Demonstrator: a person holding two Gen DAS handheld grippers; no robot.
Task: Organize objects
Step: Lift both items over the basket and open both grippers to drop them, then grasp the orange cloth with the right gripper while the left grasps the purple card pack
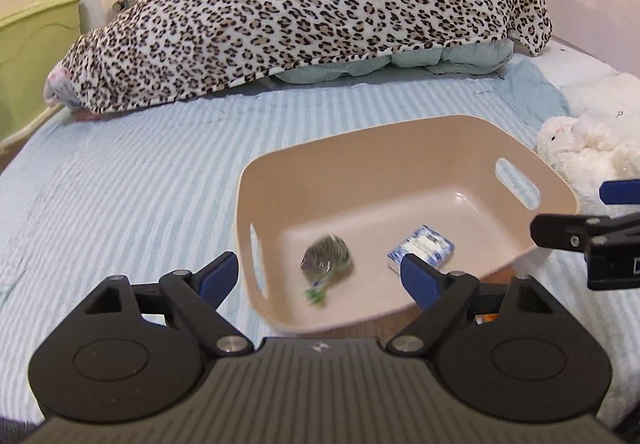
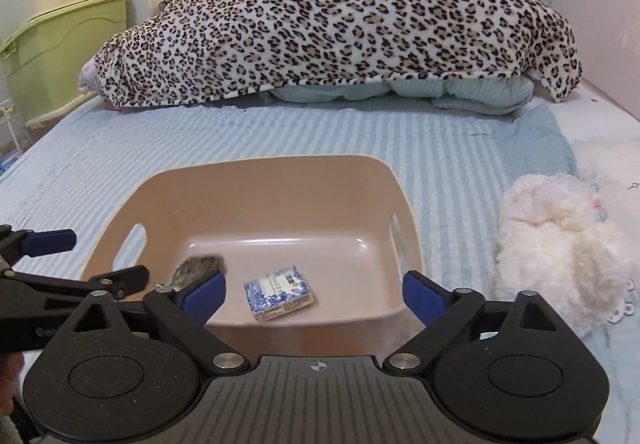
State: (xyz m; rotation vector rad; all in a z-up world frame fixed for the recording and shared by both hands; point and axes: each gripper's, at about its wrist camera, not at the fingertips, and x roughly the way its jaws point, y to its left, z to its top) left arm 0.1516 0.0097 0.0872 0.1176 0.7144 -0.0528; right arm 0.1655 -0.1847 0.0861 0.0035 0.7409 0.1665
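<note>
The blue-patterned box (image 2: 279,292) and the blurred round packet (image 1: 327,257) both lie in the pink basket (image 2: 256,180) on the striped bed. The box's long axis runs crosswise just ahead of the right gripper (image 2: 314,294). The packet lies just ahead of the left gripper (image 1: 320,276); both grippers' jaws gape, empty.

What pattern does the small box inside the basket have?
The small box has a blue and white print with some pale yellow. The right wrist view shows it best.
</note>
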